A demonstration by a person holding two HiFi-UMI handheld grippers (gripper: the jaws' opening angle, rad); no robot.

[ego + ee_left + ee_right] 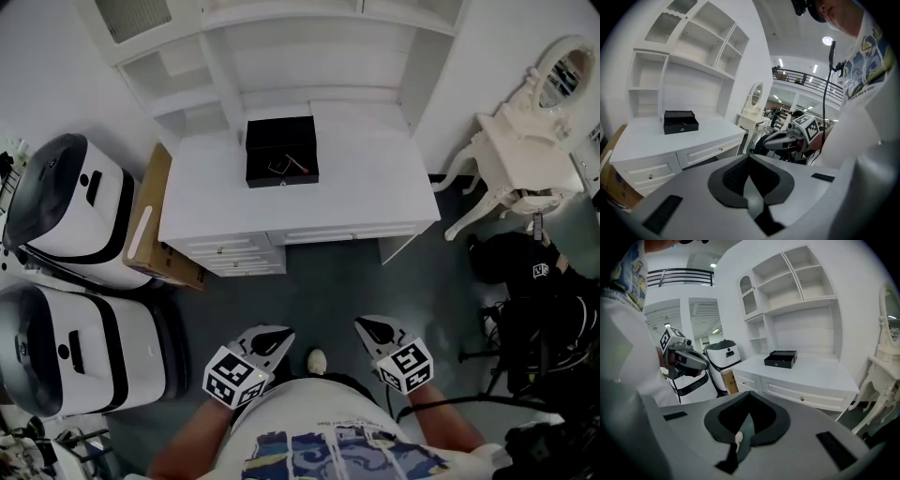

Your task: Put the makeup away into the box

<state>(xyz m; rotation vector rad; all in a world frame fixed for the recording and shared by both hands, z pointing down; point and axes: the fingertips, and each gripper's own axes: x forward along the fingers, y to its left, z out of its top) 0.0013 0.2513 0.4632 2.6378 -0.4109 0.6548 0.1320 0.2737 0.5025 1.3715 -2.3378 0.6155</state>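
Left tongs (pixel 275 335) and right tongs (pixel 371 326) are both sitting pressed together with nothing clamped, hovering over dark floor well short of the smooth white table (pixel 366 192). Matte black rectangular box (pixel 281 152) is sitting lid-open near the table's back.

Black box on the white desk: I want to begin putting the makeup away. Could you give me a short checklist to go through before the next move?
1. Black box open: ok, the lid looks raised and the inside shows.
2. Makeup found: not ok, none shows on the desk outside the box.
3. Left gripper free: ok, jaws together, nothing between them.
4. Right gripper free: cannot tell, jaws together, but a tiny pale speck sits at their seam.
5. Grippers near the box: not ok, both are close to the body, with open floor before the desk.
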